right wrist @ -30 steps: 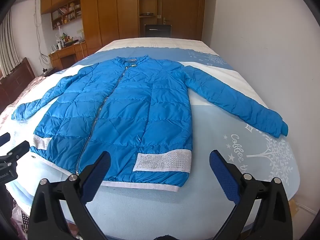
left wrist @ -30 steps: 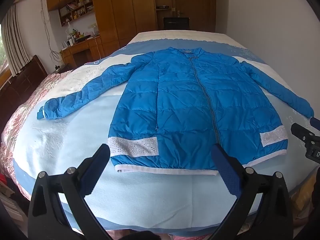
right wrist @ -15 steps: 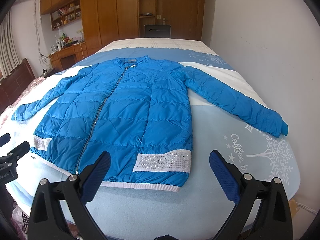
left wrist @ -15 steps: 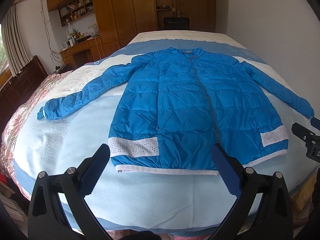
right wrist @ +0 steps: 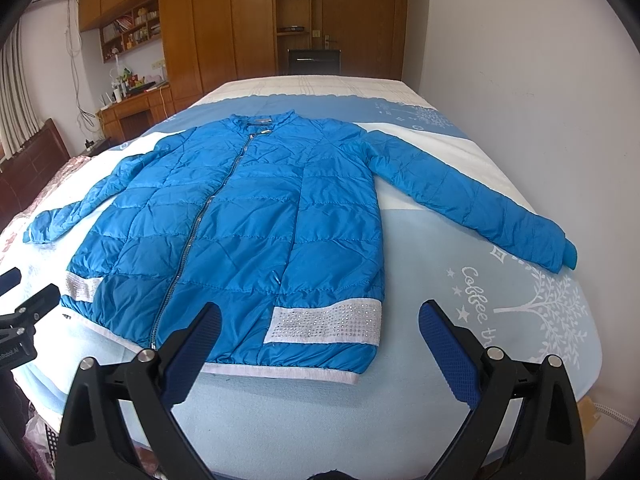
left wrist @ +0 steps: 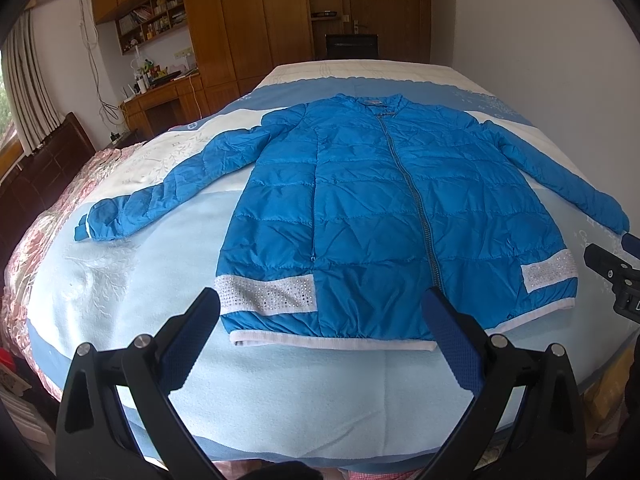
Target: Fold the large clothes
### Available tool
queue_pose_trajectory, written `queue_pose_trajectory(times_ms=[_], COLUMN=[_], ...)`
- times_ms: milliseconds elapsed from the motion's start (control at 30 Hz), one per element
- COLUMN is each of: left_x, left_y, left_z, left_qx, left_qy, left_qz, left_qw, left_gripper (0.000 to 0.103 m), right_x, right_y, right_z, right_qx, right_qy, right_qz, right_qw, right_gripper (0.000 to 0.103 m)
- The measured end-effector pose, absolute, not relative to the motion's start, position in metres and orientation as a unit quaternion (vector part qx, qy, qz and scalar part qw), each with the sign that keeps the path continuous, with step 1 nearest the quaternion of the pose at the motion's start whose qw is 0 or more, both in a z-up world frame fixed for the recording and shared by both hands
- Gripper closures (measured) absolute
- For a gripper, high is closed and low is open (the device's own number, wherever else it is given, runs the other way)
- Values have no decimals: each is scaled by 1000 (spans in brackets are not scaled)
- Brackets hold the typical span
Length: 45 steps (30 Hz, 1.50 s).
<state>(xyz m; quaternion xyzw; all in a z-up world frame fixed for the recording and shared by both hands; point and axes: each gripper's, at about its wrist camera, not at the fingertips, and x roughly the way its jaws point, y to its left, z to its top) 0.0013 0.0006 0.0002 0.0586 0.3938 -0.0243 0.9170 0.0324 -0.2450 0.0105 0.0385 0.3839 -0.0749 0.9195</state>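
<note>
the blue padded jacket (left wrist: 384, 216) lies flat and face up on the bed (left wrist: 280, 392), zipped shut, both sleeves spread out to the sides. its long axis runs straight away from the person: white hem at the near edge, collar at the far end toward the wooden wardrobes (left wrist: 256, 12).

the left tongs (left wrist: 320, 334) hang spread wide with nothing between them, just short of the hem. seen from the left wrist, the left pad sits close to the hem's left corner by the sparkly white band (left wrist: 266, 294), and the right pad close to the foot of the zip. the right tongs (right wrist: 320, 340) are likewise released and empty, framing the hem's right corner and its own white band (right wrist: 326, 322). neither pair touches the cloth.

so each pair is nearest its own half of the hem, and the sleeves lie farther off: the left sleeve (left wrist: 160, 196) reaches out ahead and to the left of the left tongs, the right sleeve (right wrist: 472, 196) ahead and to the right of the right tongs, its cuff near the tree print on the bedcover.

folding looks not yet begun. the coming move probably turns on that split, each pair working its own side, whether it reaches forward for a sleeve or grips the hem corner right before it.
</note>
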Motion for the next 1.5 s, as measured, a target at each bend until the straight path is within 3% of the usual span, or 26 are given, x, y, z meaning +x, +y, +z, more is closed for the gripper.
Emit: queue_pose_trajectory(times_ms=[1500], left_x=[3], left_y=[-4], left_z=[0], left_qx=[65], left_qy=[395], left_qz=[-20], left_qw=[916], left_gripper=[3], right_x=[35], right_y=[-249], right_z=[14], right_qx=[41], right_qy=[381], right_qz=[-75], right_qw=[920], right_gripper=[4])
